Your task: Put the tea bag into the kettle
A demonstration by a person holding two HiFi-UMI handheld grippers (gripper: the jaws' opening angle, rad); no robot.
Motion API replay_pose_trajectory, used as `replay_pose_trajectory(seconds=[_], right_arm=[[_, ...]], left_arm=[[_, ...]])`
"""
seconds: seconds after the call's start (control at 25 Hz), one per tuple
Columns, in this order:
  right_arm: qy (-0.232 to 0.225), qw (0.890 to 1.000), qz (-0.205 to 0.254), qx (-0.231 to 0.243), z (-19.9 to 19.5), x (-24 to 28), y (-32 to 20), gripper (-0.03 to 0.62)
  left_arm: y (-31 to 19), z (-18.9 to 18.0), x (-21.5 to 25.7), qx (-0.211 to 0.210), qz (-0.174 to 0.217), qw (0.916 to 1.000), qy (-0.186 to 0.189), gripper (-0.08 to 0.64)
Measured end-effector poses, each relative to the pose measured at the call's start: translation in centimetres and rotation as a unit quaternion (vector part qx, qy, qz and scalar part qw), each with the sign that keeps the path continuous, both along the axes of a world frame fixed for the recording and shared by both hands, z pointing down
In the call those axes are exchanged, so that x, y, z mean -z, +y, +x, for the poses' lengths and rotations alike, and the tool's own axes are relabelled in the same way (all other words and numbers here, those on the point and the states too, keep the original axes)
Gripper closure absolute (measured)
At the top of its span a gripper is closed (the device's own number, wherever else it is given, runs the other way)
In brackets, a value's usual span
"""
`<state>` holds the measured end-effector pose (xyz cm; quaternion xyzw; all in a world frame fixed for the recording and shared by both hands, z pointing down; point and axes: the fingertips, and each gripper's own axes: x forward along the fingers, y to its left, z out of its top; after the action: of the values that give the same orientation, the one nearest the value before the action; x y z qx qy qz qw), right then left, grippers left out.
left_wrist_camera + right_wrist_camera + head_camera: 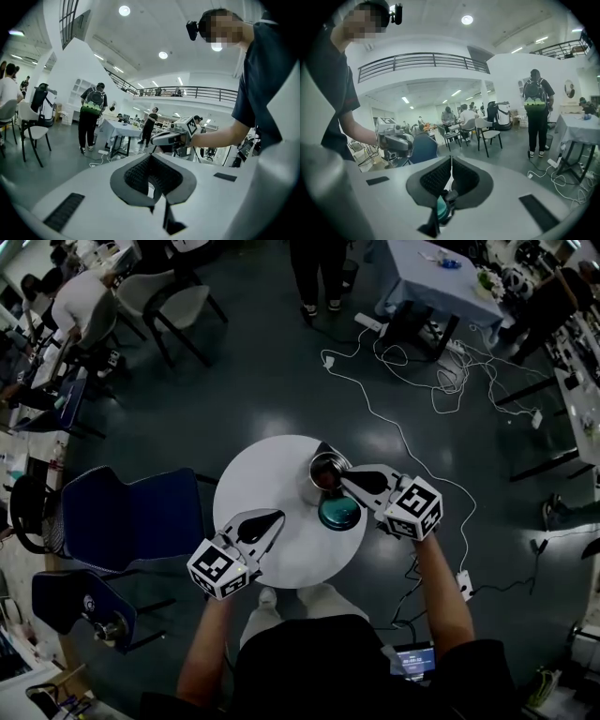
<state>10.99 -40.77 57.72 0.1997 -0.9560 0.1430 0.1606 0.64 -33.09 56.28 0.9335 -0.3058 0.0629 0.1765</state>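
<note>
Kettle (320, 465) on surface (253, 474), lid off. Teal lid (337, 513) just beside kettle. Right hand-held gripper (345, 480) closed, tip above kettle rim. Left hand-held gripper (277, 517) closed, empty, apart from kettle, to its left. Tea bag not discernible.

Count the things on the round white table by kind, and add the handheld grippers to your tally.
Kettle: 1
Teal lid: 1
Grippers: 2, the left gripper and the right gripper
Total: 4
</note>
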Motion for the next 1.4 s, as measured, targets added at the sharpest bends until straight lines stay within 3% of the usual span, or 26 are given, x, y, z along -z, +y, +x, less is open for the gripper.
replay_pose_trajectory(seconds=[0.24,0.8,1.04,1.4], right_arm=[[-0.011,1.0,0.023,-0.011,-0.9,3.9,2.1,0.571],[-0.057,0.99,0.094,-0.091,-5.0,11.8,10.4,0.571],[-0.053,0.985,0.123,-0.112,-7.6,13.7,14.6,0.571],[-0.065,0.978,0.139,-0.14,-11.7,16.7,20.5,0.571]], left_arm=[[1.3,0.3,2.9,-0.011,0.017,0.9996,0.02,0.543],[6.8,-1.2,7.9,-0.049,0.074,0.9954,0.034,0.543],[10.1,-2.8,11.2,-0.056,0.11,0.9915,0.043,0.544],[15.2,-6.2,14.0,-0.069,0.131,0.9883,0.035,0.543]])
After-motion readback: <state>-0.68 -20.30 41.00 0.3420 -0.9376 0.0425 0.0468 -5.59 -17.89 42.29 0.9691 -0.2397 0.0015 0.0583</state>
